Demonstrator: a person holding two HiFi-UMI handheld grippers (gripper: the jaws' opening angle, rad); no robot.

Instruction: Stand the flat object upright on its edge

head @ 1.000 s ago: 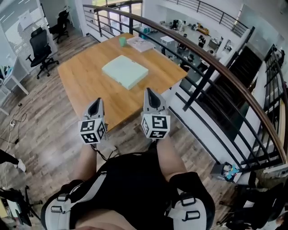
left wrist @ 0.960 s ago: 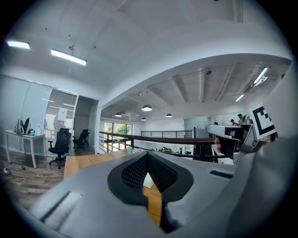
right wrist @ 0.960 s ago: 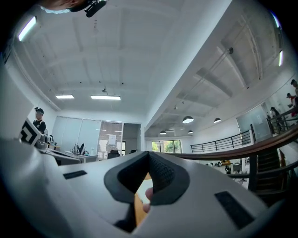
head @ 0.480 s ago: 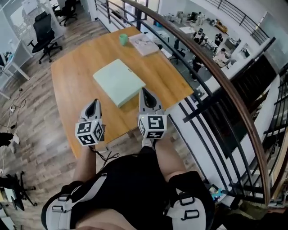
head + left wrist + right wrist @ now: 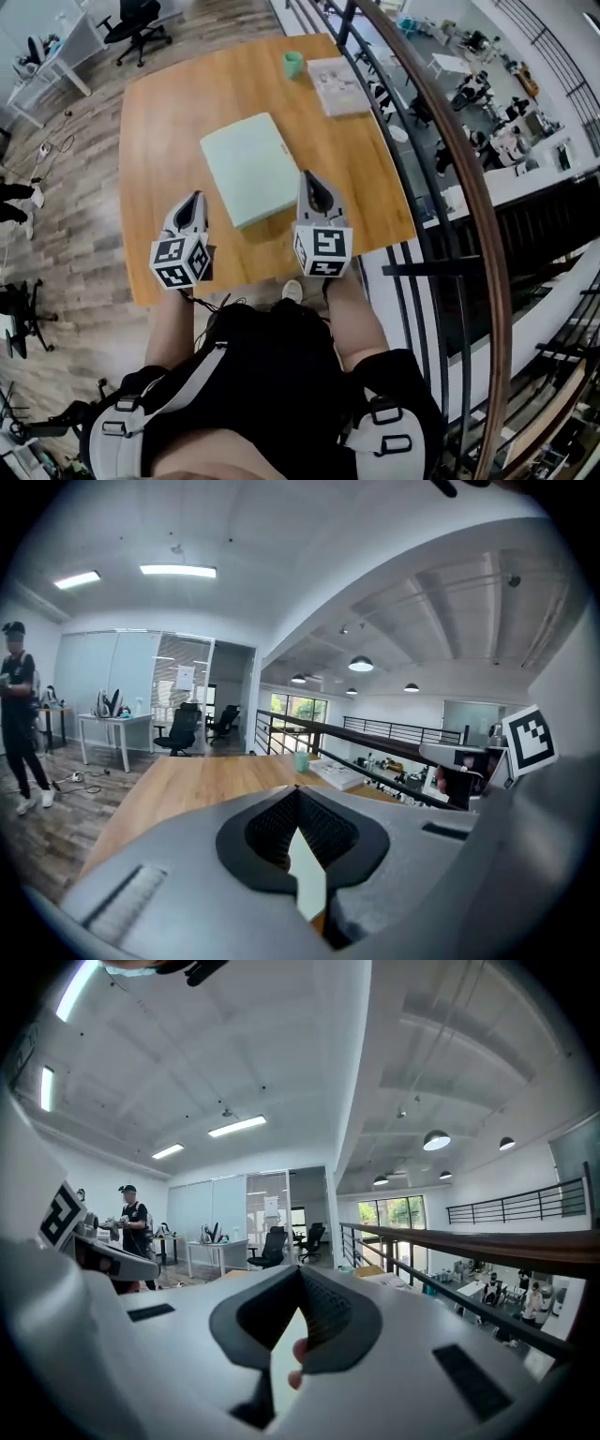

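Observation:
A pale green flat slab (image 5: 249, 165) lies flat on the wooden table (image 5: 169, 122), near its middle. My left gripper (image 5: 195, 200) hovers over the table's near part, just left of the slab's near corner, shut and empty. My right gripper (image 5: 308, 179) hangs at the slab's near right edge, also shut with nothing in it. In the left gripper view the jaws (image 5: 298, 791) meet at the tip, and a sliver of the slab (image 5: 308, 878) shows through the gap below them. The right gripper view has its jaws (image 5: 300, 1270) shut and pointing level across the room.
A green cup (image 5: 293, 64) and a stack of papers (image 5: 338, 73) sit at the table's far right corner. A dark railing (image 5: 441, 131) runs close along the table's right side. Office chairs (image 5: 139, 13) stand beyond the table. A person (image 5: 131, 1220) stands far off.
The head view has swung, so the table now lies straight ahead. Both grippers have come forward over the table's near edge, up to the slab. Both stay shut.

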